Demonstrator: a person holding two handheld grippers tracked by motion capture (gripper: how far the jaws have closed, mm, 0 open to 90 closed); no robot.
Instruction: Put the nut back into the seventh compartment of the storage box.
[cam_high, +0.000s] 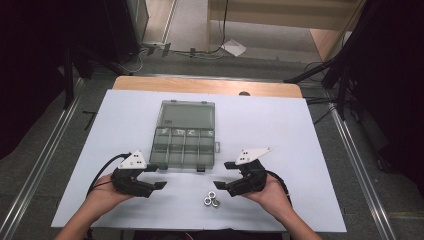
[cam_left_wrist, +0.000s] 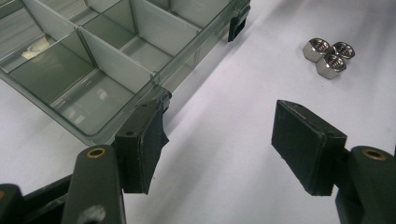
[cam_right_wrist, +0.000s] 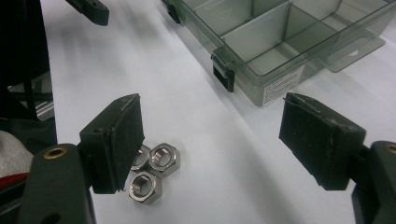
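Meanwhile, three small silver hex nuts (cam_high: 212, 199) were seen clustered near the front edge of the white table sheet (cam_high: 300, 150), before a clear plastic compartment box (cam_high: 183, 146) with its lid laid open. The left gripper (cam_high: 152, 176) and right gripper (cam_high: 223, 175) were held wide apart, nothing gripped.

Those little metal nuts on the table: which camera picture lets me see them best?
The right gripper view: the three hex nuts lie close up, touching in a cluster, threaded holes visible, though one pad of the right hand-held gripper partly covers one. The left gripper view shows them unobstructed but smaller. The high view shows them as tiny glints.
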